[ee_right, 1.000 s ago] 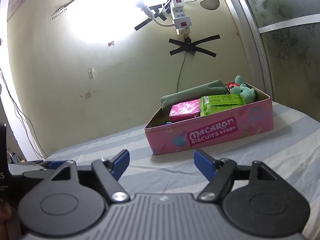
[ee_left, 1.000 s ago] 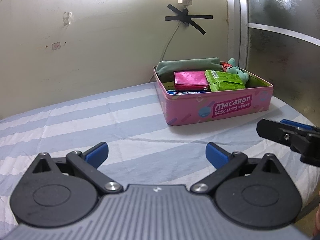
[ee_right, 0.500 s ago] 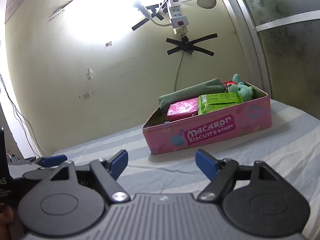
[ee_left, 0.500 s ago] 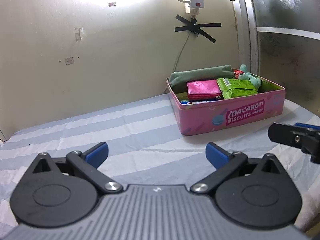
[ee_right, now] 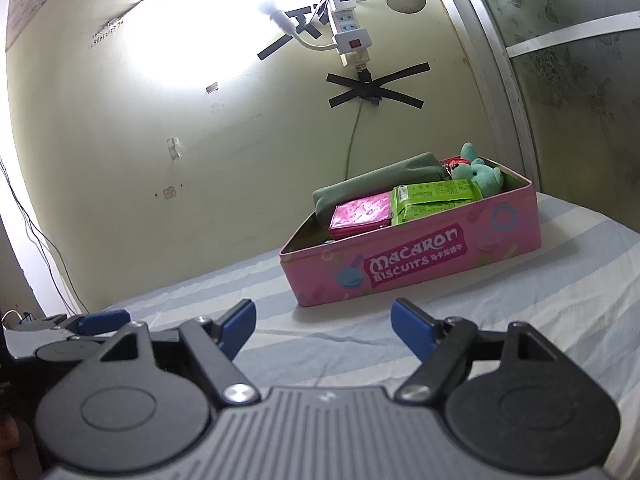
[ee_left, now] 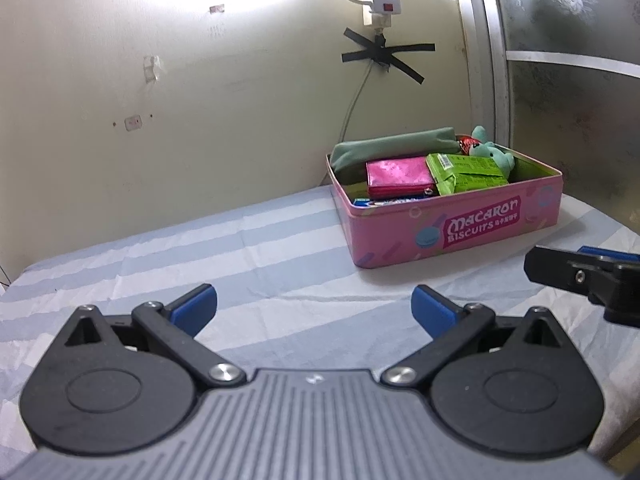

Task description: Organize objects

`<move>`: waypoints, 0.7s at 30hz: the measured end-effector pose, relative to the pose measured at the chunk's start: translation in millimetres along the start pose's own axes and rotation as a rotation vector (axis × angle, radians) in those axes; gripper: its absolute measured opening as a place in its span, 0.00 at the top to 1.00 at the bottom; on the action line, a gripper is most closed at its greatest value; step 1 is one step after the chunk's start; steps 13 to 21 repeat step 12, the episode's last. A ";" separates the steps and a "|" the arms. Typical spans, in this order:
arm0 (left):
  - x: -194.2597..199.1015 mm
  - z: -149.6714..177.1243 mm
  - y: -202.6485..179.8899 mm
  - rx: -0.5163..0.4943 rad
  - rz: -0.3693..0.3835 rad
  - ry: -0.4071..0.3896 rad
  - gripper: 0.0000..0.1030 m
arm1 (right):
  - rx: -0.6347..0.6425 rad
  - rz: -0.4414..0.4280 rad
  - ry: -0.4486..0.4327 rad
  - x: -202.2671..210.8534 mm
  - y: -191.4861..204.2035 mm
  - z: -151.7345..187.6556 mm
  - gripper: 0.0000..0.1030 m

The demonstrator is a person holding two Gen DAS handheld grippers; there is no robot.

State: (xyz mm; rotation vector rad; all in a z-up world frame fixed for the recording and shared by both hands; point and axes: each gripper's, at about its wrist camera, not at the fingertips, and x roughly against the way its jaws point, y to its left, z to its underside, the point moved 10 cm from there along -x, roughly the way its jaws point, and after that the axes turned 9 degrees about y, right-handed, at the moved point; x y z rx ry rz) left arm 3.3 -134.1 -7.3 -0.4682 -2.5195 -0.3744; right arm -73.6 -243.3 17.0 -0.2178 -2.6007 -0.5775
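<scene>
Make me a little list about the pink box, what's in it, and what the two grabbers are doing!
box: pink biscuit tin, lid off, on striped cloth
inside: green pouch, pink packet, green packet, teal plush toy
left gripper: jaws open, holding nothing
right gripper: jaws open, holding nothing

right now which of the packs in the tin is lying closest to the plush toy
The green pack. It lies right beside the teal plush at the tin's right end; the pink pack sits on its far side, further left.
</scene>
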 end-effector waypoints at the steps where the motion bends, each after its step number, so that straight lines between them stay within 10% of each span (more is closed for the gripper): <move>1: -0.7 0.5 -0.2 0.001 0.000 0.004 0.00 | -0.001 0.001 0.000 -0.1 -0.4 0.2 0.25; 21: -3.4 3.4 -7.0 -0.009 0.038 0.022 0.00 | -0.005 0.005 0.002 -1.4 -0.8 1.7 0.25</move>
